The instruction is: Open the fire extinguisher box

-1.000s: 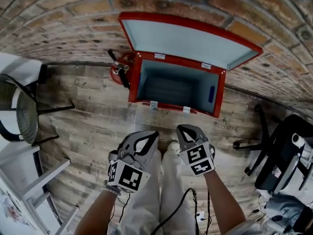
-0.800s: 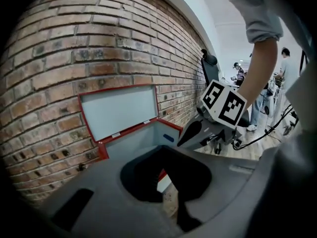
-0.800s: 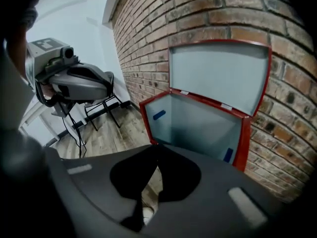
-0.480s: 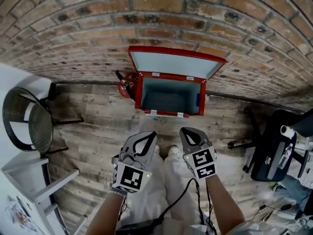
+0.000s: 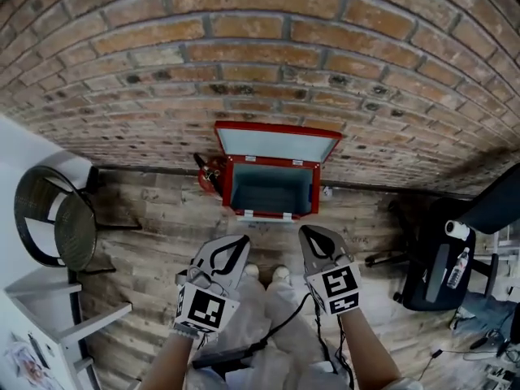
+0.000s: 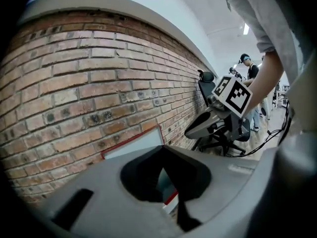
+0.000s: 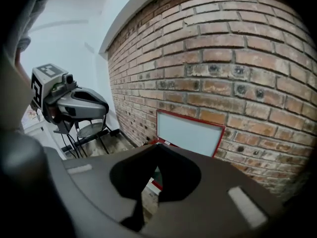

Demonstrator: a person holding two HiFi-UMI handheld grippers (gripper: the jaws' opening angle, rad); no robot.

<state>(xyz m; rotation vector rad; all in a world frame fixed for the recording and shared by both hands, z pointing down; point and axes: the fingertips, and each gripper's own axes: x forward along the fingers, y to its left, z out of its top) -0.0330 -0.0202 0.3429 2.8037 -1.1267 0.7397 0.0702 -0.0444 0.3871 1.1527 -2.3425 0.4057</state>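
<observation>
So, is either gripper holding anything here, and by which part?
Nothing is held. The left gripper and right gripper are both shut and empty, apart from the fire extinguisher box, whose lid stands open against the brick wall.

The head view looks steeply down from high up, the box (image 5: 270, 192) far below by the wall (image 5: 260, 55). Both gripper views look along their jaws, sharing wall and open lid (image 7: 190, 133).

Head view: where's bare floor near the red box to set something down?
Bare wood floor between the round chair and the red box; also between the box and the office chair. Crowded: extinguisher beside the box's left wall, shelf lower left.
</observation>
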